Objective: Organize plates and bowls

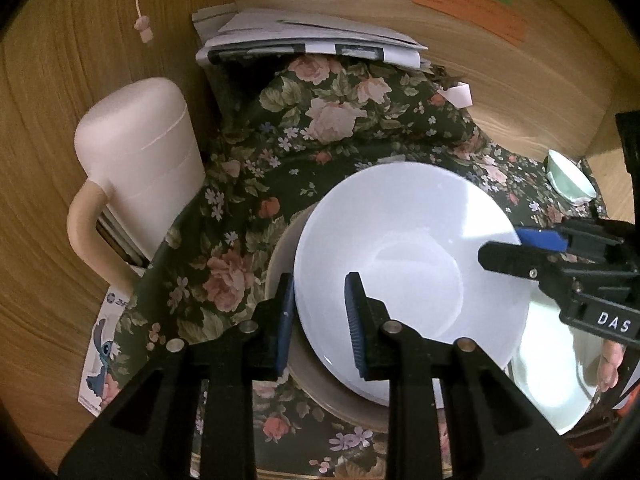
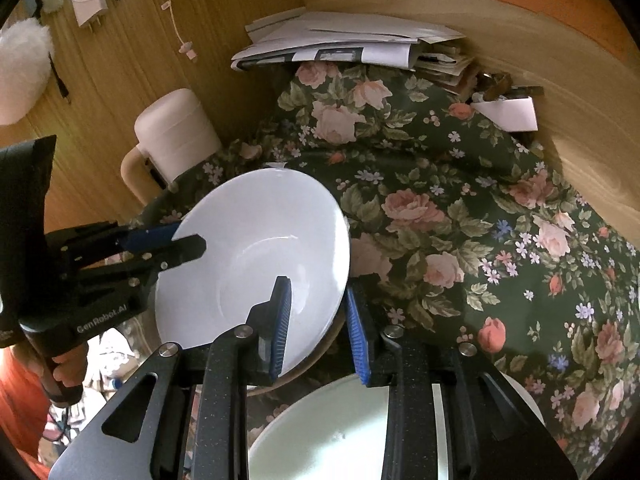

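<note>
Between the blue pads of the left gripper (image 1: 320, 320), low centre of the left wrist view, sits the near rim of a white plate (image 1: 412, 264); jaws stand apart, straddling the rim, one pad outside and one over the plate's well. Cannot tell whether either pad touches it. From frame right the right gripper (image 1: 504, 248) reaches over the plate's far rim.

Right wrist view, low centre: right gripper (image 2: 318, 328) likewise straddles the white plate (image 2: 256, 256), jaws apart, left pad over the well, right pad outside the rim. Left gripper (image 2: 188, 240) enters from mid-left, its fingers above and below the opposite rim.

Plate is tilted, resting on a beige plate (image 1: 280, 248) beneath. Second white dish (image 2: 332, 436) lies at bottom centre, just beside. All on a dark floral cloth (image 2: 480, 240).

Outward: pale lidded jug (image 1: 140, 168) at left, small green bowl (image 1: 568, 178) at right edge, stack of papers (image 1: 304, 40) at top against wood panelling (image 1: 60, 120).
</note>
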Demonstrator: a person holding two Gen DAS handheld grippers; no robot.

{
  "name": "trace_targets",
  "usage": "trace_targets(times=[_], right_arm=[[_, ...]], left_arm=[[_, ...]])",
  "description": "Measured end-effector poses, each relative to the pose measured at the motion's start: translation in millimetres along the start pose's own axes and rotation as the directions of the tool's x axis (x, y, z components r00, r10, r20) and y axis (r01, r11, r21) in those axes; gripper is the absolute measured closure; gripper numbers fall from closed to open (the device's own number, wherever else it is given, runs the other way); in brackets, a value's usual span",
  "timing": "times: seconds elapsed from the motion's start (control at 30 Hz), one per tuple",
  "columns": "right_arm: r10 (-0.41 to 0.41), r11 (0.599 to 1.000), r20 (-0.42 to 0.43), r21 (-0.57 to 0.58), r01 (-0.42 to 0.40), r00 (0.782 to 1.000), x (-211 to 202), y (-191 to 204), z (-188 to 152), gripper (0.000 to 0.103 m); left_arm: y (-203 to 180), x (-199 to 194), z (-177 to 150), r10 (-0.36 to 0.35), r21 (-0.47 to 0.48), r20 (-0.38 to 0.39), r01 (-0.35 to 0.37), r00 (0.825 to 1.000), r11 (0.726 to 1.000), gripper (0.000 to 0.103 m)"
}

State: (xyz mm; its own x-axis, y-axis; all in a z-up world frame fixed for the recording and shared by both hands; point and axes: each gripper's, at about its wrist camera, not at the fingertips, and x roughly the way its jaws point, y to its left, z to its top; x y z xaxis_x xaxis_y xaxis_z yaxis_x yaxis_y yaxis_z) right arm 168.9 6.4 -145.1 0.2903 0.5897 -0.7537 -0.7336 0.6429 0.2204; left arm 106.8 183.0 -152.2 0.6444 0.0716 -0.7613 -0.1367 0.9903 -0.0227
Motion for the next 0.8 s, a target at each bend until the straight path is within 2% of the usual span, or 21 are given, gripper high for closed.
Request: trace_targets(times=[0.13, 0.3, 0.4, 0.47, 0.6, 0.67, 0.8], right_arm=[[-0.007, 1.000, 0.024, 0.013, 0.006, 1.000, -6.8, -4.4, 1.0, 0.073], [-0.024, 0.999, 0.057, 0.023, 0.023, 0.998, -19.6, -12.7, 2.7, 0.067], [-0.046, 0.998, 0.091, 0.037, 0.043, 0.995, -30.8, -20.6, 2.9, 0.051], [-0.065, 0.997, 0.117, 0.057, 0.059, 0.991, -39.4, -28.9, 3.0, 0.041], [-0.112, 0.989, 0.149, 0.108, 0.097, 0.982, -56.4, -51.8, 4.5, 0.036], [-0.135, 0.984, 0.162, 0.134, 0.114, 0.977, -64.5, -62.3, 4.2, 0.031], [-0.194, 0.968, 0.188, 0.197, 0.156, 0.963, -83.8, -90.5, 2.1, 0.028]], left_arm=[[-2.0, -5.7, 4.1, 0.042, 0.034, 0.036, -0.043, 0.998, 0.998, 0.077], [-3.6, -8.0, 12.3, 0.044, 0.049, 0.042, -0.046, 0.998, 0.998, 0.077], [-8.7, -12.0, 18.7, 0.039, 0.045, 0.059, -0.042, 0.997, 0.998, 0.073], [-13.3, -16.3, 24.1, 0.027, 0.044, 0.076, -0.031, 0.997, 0.999, 0.063], [-31.5, -26.6, 38.8, 0.006, 0.067, 0.131, -0.015, 0.991, 0.998, 0.050], [-43.3, -29.7, 47.3, -0.013, 0.082, 0.149, 0.001, 0.989, 0.997, 0.042], [-68.0, -29.1, 62.4, -0.051, 0.110, 0.155, 0.034, 0.987, 0.993, 0.035]])
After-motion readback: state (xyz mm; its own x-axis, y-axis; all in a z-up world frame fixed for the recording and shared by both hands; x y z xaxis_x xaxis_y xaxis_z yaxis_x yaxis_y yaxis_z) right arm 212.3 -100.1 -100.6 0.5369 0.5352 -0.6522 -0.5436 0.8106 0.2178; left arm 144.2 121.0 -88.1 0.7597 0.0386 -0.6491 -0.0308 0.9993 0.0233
